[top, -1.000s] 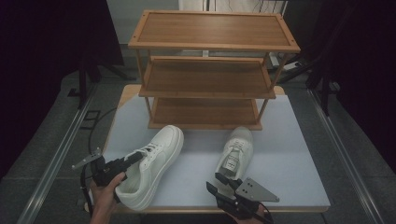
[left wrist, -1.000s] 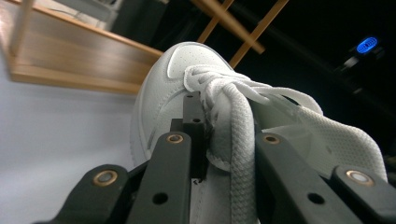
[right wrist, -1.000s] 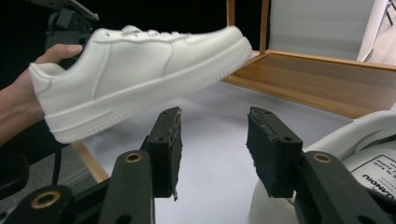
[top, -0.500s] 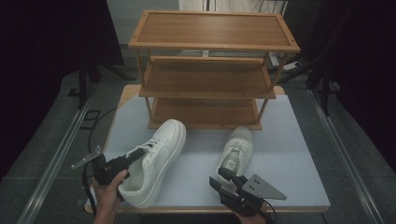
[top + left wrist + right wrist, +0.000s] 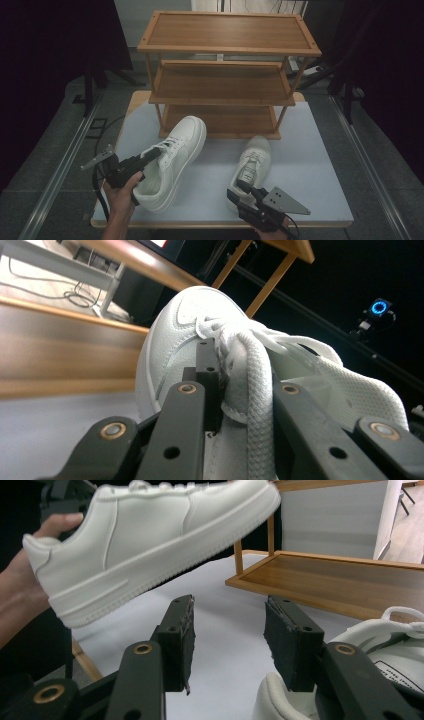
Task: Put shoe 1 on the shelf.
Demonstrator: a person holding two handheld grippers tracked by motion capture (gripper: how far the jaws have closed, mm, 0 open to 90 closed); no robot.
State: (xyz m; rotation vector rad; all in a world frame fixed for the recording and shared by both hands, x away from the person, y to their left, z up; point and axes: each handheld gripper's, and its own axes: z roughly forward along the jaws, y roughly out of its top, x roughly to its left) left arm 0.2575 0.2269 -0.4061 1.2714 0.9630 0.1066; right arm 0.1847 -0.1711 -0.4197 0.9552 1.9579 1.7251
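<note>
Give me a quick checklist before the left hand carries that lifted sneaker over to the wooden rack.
1. Grip on the lifted sneaker: the left gripper has its jaws closed on the tongue and laces. Ok.
2. Sneaker off the table: the right gripper view shows it in the air, toe raised. Ok.
3. Bottom shelf free to take it: bare wood showing. Ok.
4. Right gripper out of the way: jaws open, low near the second sneaker, apart from the lifted one. Ok.
5. Firmness of the hold on soft laces: cannot tell.
6. Headroom under the middle shelf: cannot tell.
</note>
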